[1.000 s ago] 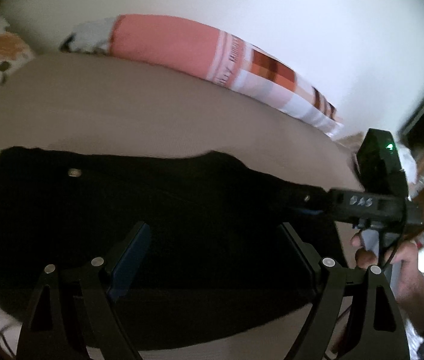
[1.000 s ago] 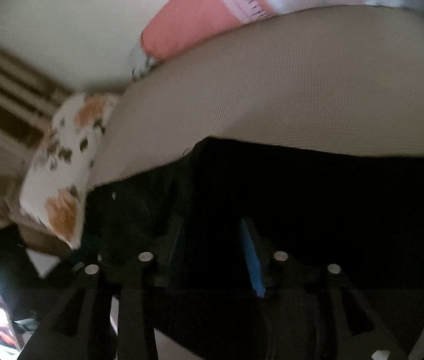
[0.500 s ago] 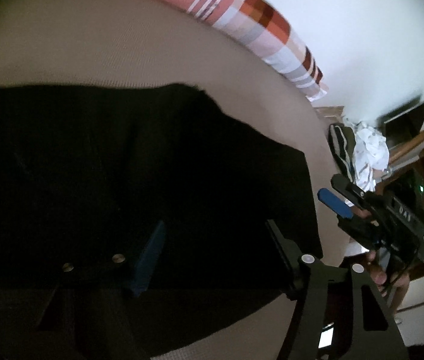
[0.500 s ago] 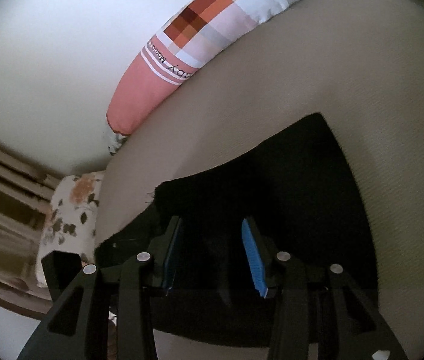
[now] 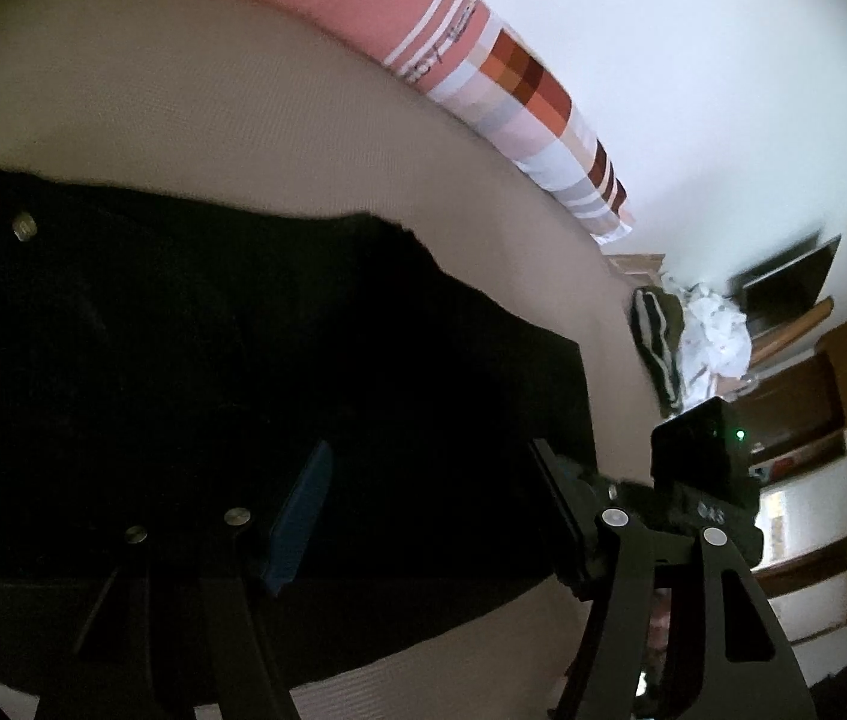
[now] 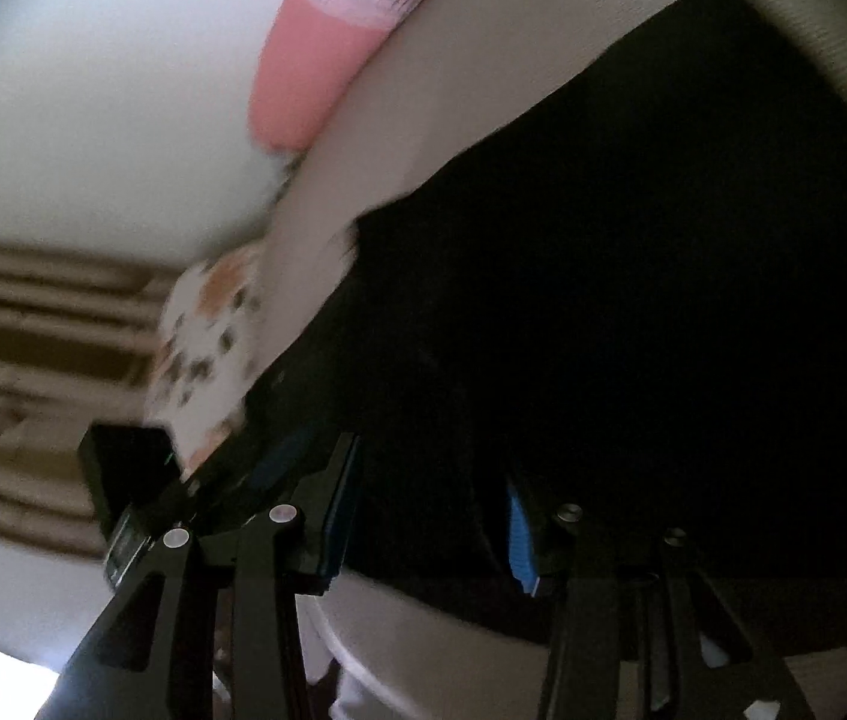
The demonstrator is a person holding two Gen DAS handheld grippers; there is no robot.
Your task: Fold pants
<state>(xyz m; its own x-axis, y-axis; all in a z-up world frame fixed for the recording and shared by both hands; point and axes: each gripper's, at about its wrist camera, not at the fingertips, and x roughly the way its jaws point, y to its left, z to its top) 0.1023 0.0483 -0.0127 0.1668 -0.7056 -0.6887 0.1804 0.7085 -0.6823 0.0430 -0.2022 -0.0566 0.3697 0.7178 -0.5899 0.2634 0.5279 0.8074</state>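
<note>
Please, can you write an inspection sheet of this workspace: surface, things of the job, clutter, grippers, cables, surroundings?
Surface: beige bed cover, mostly bare beyond the pants.
Job's things: black pants lying flat on the bed, metal buttons visible.
Clutter: pink checked pillow along the wall; floral pillow at the bed's end.
Grippers: left hand-held gripper open, its jaws have just been closing, over the pants; right hand-held gripper open over the pants' edge.
Cables: nothing seen.
Surroundings: white wall; pile of clothes and brown shelves beside the bed.
</note>
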